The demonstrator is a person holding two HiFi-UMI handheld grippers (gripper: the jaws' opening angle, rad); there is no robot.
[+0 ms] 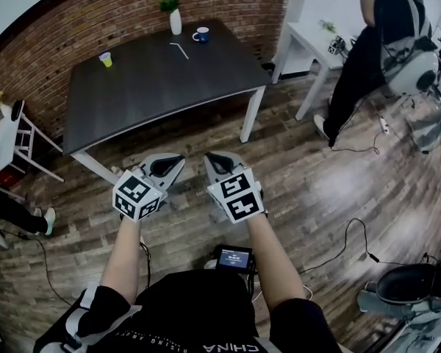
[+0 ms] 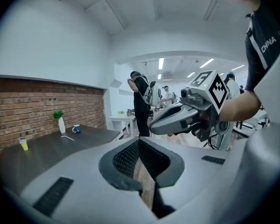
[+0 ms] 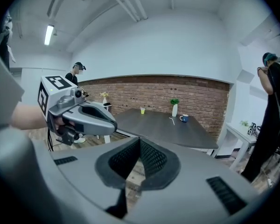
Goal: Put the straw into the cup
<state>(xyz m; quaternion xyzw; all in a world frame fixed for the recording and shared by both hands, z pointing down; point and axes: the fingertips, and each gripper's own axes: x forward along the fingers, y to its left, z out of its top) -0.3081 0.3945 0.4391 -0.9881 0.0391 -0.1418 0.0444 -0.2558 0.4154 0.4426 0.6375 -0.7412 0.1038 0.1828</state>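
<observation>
Straw (image 1: 179, 51) lies near the far edge of the table (image 1: 154, 87), beside a blue mug (image 1: 201, 34); yellow cup (image 1: 106, 59) stands towards its far left corner; left gripper (image 1: 169, 165) and right gripper (image 1: 216, 162) hang short of the table, jaws together and empty, likely pre-reach.

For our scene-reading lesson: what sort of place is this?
Likely an office or lab used for recording: a table and white desk by a brick wall, cables across the wood floor, another person wearing a pack.
</observation>
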